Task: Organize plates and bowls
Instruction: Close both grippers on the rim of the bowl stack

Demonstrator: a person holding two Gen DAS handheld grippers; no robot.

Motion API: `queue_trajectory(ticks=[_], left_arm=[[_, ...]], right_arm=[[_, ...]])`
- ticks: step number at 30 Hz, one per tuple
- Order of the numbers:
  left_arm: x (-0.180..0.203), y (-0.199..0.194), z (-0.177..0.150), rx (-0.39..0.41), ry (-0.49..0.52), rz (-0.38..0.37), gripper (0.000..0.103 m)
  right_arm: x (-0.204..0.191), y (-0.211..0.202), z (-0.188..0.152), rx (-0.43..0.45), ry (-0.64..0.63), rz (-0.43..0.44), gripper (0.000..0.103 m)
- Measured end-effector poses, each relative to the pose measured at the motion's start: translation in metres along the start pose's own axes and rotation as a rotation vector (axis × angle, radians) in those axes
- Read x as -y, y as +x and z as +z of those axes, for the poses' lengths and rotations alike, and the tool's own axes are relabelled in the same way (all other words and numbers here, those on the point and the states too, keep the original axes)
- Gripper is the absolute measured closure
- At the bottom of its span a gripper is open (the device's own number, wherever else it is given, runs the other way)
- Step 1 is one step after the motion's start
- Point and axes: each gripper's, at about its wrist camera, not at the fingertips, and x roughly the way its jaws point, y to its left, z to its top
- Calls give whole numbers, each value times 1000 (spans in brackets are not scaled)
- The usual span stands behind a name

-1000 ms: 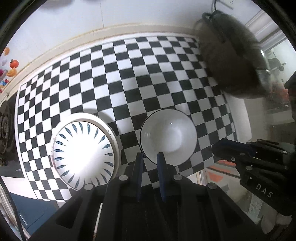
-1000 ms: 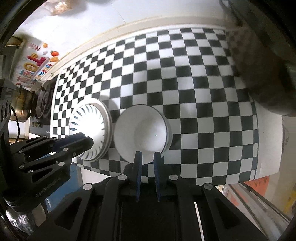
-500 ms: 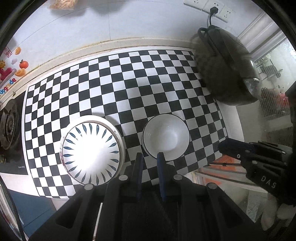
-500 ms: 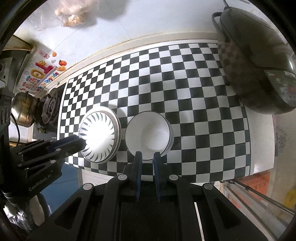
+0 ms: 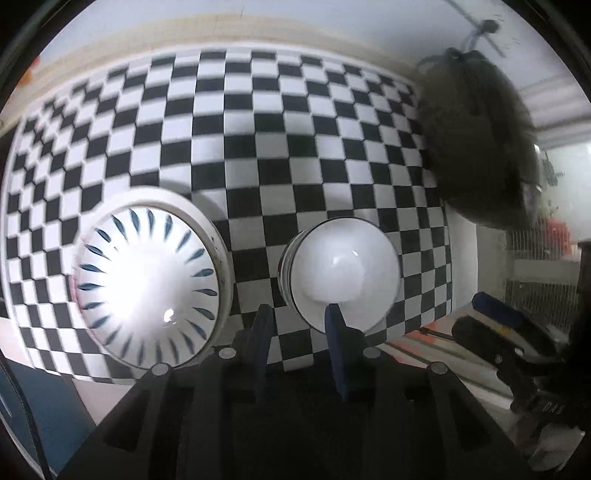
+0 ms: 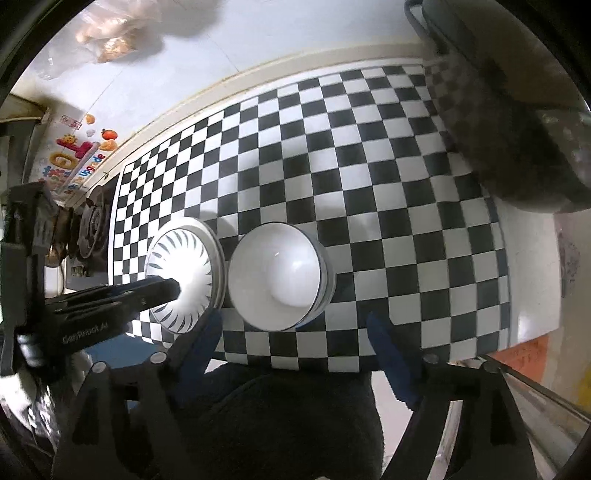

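A white plate with blue leaf marks (image 5: 147, 280) sits on the checkered counter (image 5: 258, 147), left of a white bowl with a dark rim (image 5: 341, 271). In the right wrist view the plate (image 6: 188, 273) and bowl (image 6: 277, 277) lie side by side near the counter's front edge. My left gripper (image 5: 297, 319) is partly open and empty, above the front edge between the two dishes. My right gripper (image 6: 295, 325) is wide open and empty, just in front of the bowl. The left gripper's body (image 6: 110, 299) overlaps the plate in the right wrist view.
A dark rice cooker (image 5: 480, 147) stands at the counter's right back, also in the right wrist view (image 6: 517, 110). A stove burner (image 6: 92, 221) lies left of the counter. Stickers (image 6: 74, 158) and a hanging bag (image 6: 110, 33) are on the back wall.
Both grippers have opened, the right one widely. Both have moved down and closer to the dishes. The plate and bowl have not moved.
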Motion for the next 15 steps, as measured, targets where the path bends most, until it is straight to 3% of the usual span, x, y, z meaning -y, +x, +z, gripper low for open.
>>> queue_trajectory(ticks=[8,15], left_arm=[[-19,68,36,-144,-76,-73,76],[-18,107,51,-219,-57,-109,75]], right_arm=[[39,74,18,-84,108,71,16],[54,131,24,-175,158,163,16]])
